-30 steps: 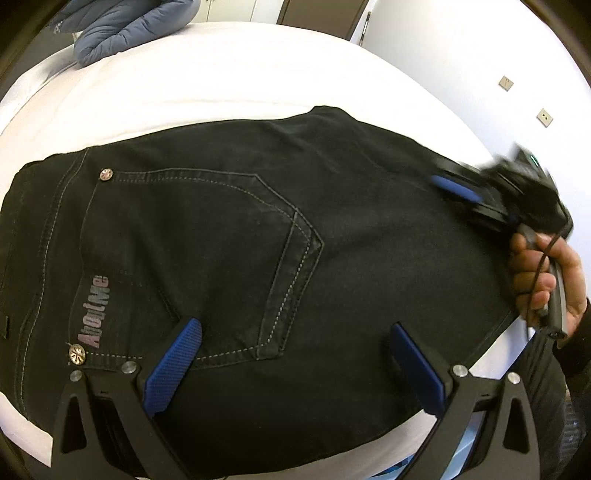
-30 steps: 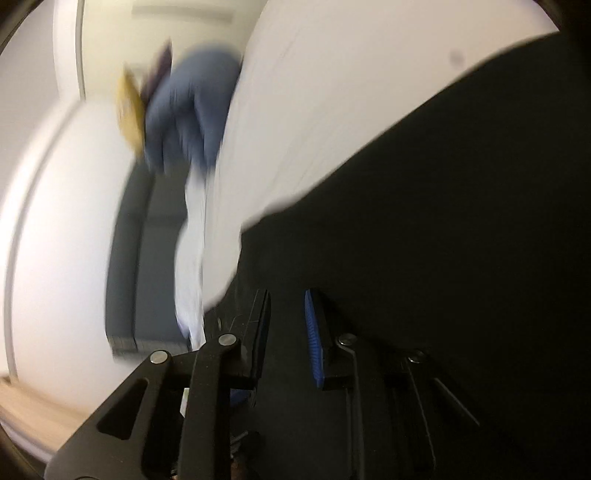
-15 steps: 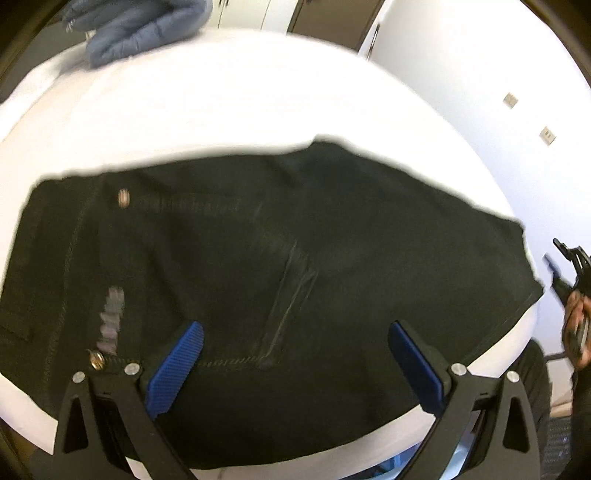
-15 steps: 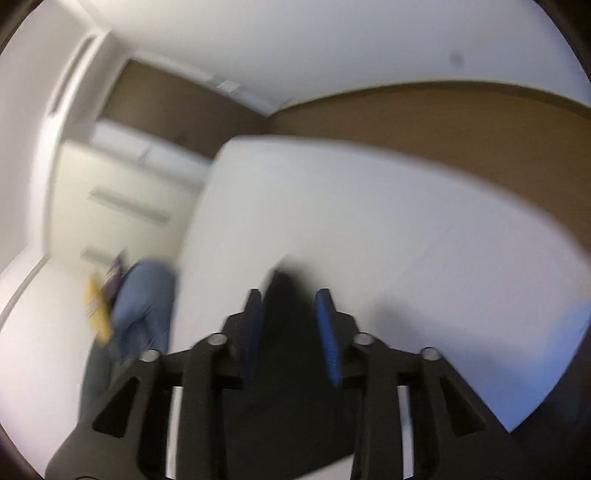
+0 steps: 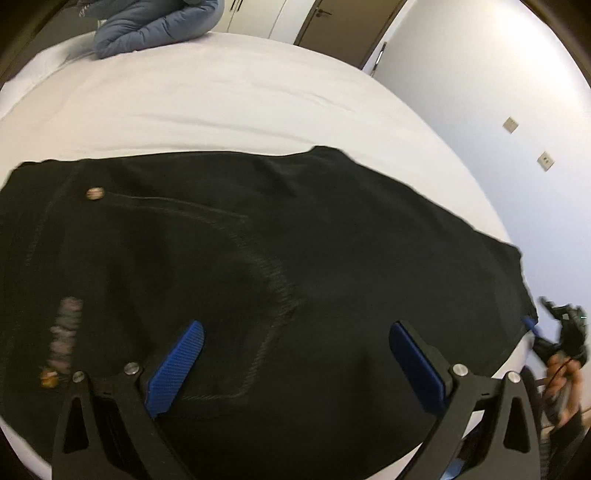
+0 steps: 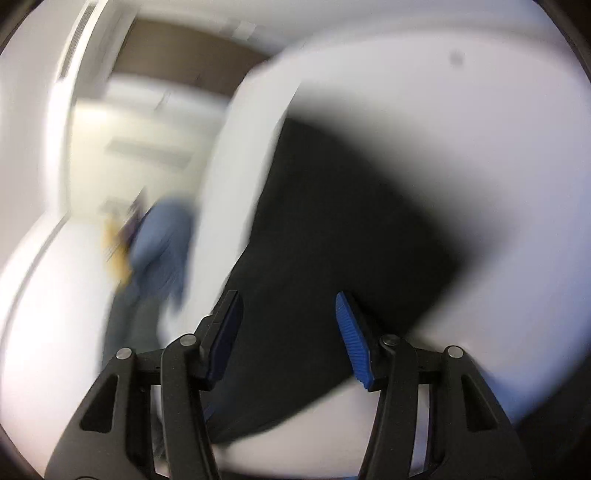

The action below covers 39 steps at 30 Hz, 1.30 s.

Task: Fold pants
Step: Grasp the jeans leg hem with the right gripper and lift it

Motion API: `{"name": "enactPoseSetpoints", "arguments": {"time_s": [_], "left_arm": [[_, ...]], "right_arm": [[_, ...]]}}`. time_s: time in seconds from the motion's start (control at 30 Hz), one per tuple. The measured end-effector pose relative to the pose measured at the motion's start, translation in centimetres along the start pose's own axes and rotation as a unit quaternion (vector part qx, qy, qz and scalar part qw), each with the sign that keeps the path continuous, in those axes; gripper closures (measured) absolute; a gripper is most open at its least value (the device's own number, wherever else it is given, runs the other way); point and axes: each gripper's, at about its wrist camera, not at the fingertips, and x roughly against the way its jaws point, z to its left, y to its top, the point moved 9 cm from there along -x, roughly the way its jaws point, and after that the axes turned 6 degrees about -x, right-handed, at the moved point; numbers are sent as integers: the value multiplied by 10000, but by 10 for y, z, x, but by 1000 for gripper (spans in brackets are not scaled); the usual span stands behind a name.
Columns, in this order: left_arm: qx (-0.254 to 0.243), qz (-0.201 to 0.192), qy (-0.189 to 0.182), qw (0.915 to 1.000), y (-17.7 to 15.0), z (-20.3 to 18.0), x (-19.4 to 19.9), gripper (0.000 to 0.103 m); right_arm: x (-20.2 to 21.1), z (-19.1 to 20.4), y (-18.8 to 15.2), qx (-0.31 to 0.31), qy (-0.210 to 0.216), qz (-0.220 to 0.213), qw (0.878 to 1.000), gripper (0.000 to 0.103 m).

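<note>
Black folded pants [image 5: 258, 266] lie flat on the white bed [image 5: 221, 103], back pocket and rivets facing up. My left gripper [image 5: 295, 354] is open and empty, hovering above the pocket area near the bed's front edge. My right gripper [image 6: 288, 332] is open and empty, off the right end of the pants [image 6: 332, 229]; its view is blurred. It also shows in the left wrist view [image 5: 554, 332], held in a hand just past the pants' right hem.
A blue-grey puffy jacket [image 5: 147, 26] lies at the far left corner of the bed and shows blurred in the right wrist view [image 6: 162, 236]. White wall with sockets [image 5: 543, 158] stands to the right. Doors [image 5: 332, 22] are behind the bed.
My right gripper has let go of the pants' right end, pulled off past the hem and opened wider. My left gripper has lifted back slightly, still open.
</note>
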Motion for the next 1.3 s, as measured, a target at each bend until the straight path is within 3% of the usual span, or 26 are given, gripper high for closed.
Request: {"name": "enactPoseSetpoints", "arguments": {"time_s": [0.03,0.07,0.13,0.23,0.4,0.47,0.6,0.7,0.83,0.93,1.07,1.3], "left_arm": [[38,12,83,10000,0,3,3,1],[84,-4,145,9999,1,6,7,1],[171,-137,141,9997,5,7,15,1],[261,-259,-29,9993,14,-5,14,1],[-2,-155,-261,9995,20,-41,-1,1],[-43,-60,-335,9994,19,-48,-8,1],[13,-13,-329,9995,16,-49,-13,1],[58,-31,-385,9992,17,-50,-11,1],[37,-163,-551,9983,25,-65,-7,1],[-2,-178,-639,9978,30,-76,-9,1],[-68,-37,-681,9976,29,-87,-23,1],[-66,43,-677,9977,23,-86,-32,1]], "right_arm": [[21,-1,11,40,-108,-230,9997,47],[33,4,13,157,-317,-478,9982,35],[64,3,26,296,-531,-783,9951,30],[82,-15,10,-281,-158,-424,9986,30],[29,-34,-35,-805,-328,51,9962,30],[2,-35,-41,-1145,-255,-38,9931,30],[-10,-40,-42,-1552,184,-221,9875,30],[-11,-35,-38,-1734,666,-385,9818,35],[-16,-45,-38,-2083,956,-648,9712,50],[-16,-47,-42,-2015,943,-617,9730,72],[-18,-53,-47,-2040,935,-566,9729,91],[-11,-41,-58,-1402,441,-659,9869,96]]}}
